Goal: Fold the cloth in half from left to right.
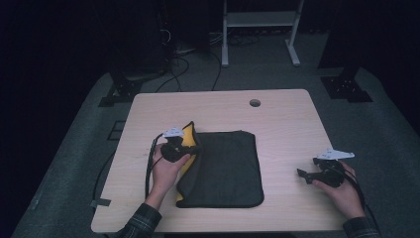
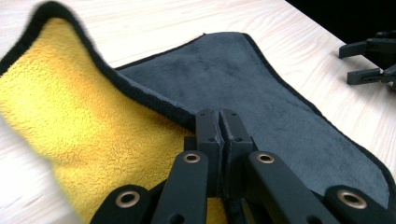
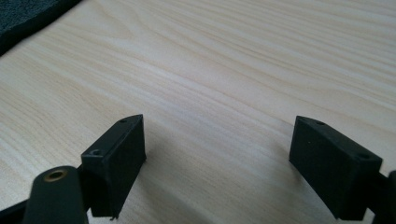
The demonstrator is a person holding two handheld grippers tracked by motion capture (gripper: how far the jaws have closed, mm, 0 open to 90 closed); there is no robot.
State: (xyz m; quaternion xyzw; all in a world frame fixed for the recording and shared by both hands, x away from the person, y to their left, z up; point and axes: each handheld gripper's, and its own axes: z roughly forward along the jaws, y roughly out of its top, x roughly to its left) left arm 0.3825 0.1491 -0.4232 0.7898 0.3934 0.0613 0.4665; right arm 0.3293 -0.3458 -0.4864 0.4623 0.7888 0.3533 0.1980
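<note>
Grey-and-yellow fleece cloth (image 1: 223, 168) lies mid-table, its left edge pinched in my left gripper (image 2: 219, 122); my right gripper (image 3: 217, 163) rests agape, well apart; a weak pinch could drop the fold; pale wooden table (image 1: 287, 124), dark room, floor cables (image 1: 173, 74) behind.

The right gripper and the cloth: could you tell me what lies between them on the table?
Nothing: in the high view, bare table separates the open right gripper from the cloth.
</note>
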